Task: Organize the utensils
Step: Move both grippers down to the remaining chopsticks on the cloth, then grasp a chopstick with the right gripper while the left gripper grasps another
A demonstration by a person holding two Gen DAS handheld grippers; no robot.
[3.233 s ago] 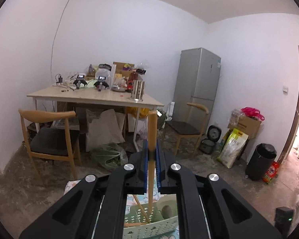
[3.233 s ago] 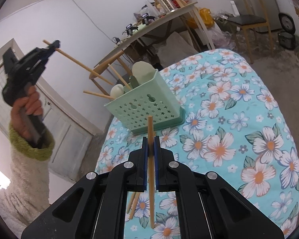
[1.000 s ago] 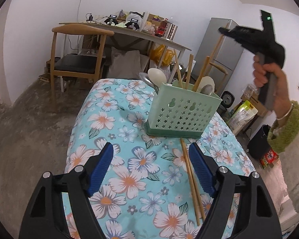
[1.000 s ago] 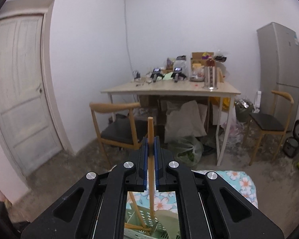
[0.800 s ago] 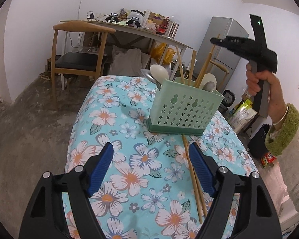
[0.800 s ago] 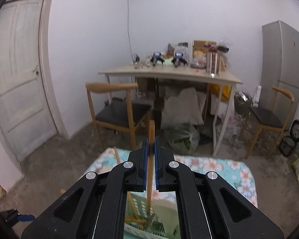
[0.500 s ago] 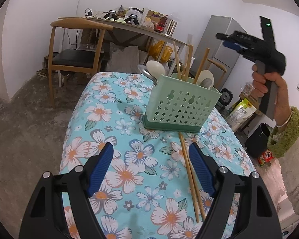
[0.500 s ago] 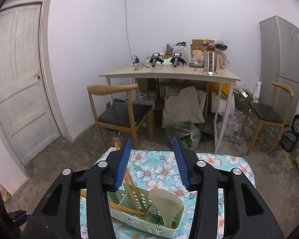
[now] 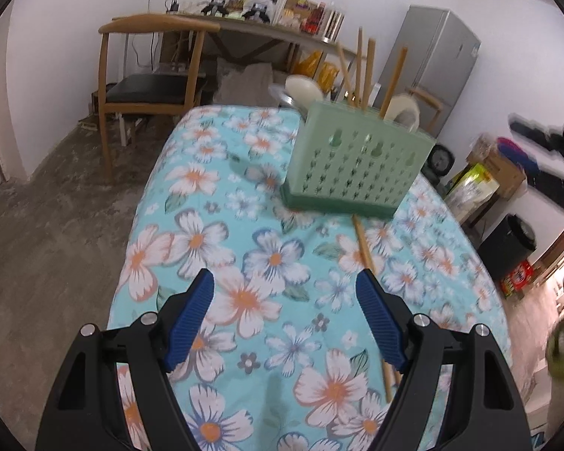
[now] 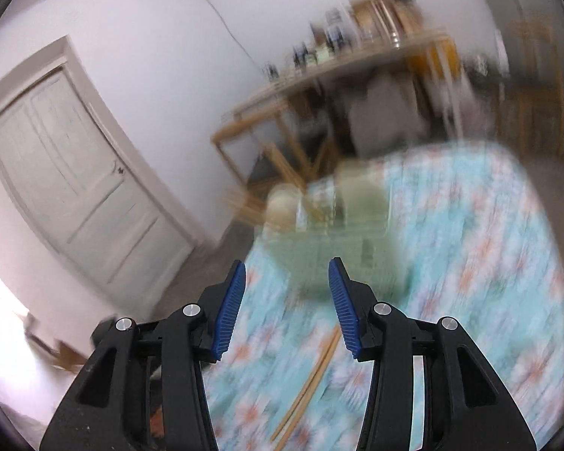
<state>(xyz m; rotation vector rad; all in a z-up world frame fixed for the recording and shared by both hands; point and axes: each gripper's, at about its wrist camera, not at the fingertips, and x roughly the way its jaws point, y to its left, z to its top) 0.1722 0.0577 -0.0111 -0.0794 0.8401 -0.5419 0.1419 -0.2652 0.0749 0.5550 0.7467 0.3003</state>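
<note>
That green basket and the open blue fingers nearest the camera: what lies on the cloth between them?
In the left wrist view, only flowered cloth lies between the left gripper and the basket; loose chopsticks lie off to the right.

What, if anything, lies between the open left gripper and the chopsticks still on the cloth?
Nothing visible. The left gripper hangs open over bare floral cloth; the loose chopsticks lie ahead toward its right finger, running from the green caddy's base, with nothing on top.
</note>
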